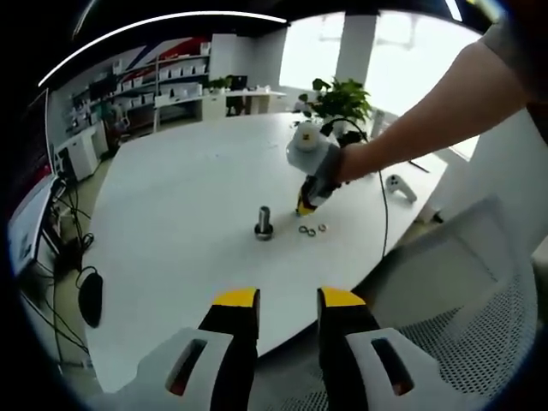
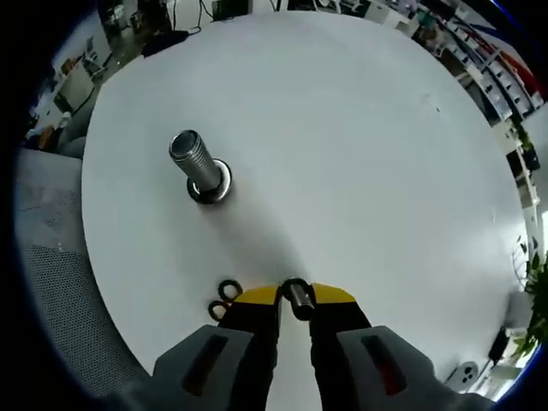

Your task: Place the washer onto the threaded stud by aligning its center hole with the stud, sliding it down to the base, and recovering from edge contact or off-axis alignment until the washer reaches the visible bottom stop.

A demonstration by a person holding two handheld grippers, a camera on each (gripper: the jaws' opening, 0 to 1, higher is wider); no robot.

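- Washer [image 2: 296, 297] pinched on edge between the yellow tips of the right hand-held gripper [image 2: 294, 300], whose jaws are closed on it just above the surface [image 2: 360, 154]; it is well apart from the threaded stud [image 2: 195, 163], so I judge the pick done and the carry, alignment and slide-down all left.
- Two spare washers [image 2: 223, 299] lie flat on the surface just beside the right hand-held gripper's left jaw; in the left gripper view, three small rings [image 1: 312, 229] show near its tip.
- Stud stands upright on its wide base, bare of any washer, its threads visible from top to base; the bottom stop is uncovered.
- Left hand-held gripper [image 1: 288, 301] hangs off the near edge of the surface, jaws parted and holding nothing, pointed towards the stud.
- Person's forearm [image 1: 428, 111] reaches in from the upper right of the left gripper view, sloping down so the right hand-held gripper points steeply at the surface, tip near the spare washers.
- Mesh chair [image 1: 462, 291] stands beside the surface; potted plant [image 1: 341, 101] sits at the far edge.
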